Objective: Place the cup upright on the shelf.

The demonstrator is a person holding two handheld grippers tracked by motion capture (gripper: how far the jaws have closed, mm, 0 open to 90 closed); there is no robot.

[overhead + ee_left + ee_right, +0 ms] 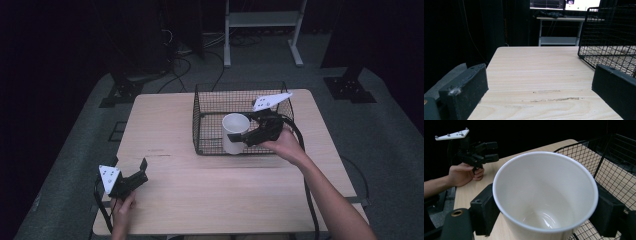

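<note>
A white cup (pixel 235 131) stands upright inside the black wire basket (pixel 240 86), near its front wall. My right gripper (pixel 241 136) is shut on the cup, one jaw on each side of its wall just below the rim. In the right gripper view the cup (pixel 544 195) is empty, with my right gripper (pixel 546 208) clamped around it. Whether the cup's base touches the basket floor I cannot tell. My left gripper (pixel 141 172) rests low at the table's front left, open, with nothing between its jaws (pixel 539 75).
The basket (pixel 609 37) sits on the back right half of the wooden table (pixel 165 125). A scuff mark (pixel 554 99) lies on the wood ahead of the left gripper. Beyond the table stand a white shelf frame (pixel 262 20) and dark stands with cables.
</note>
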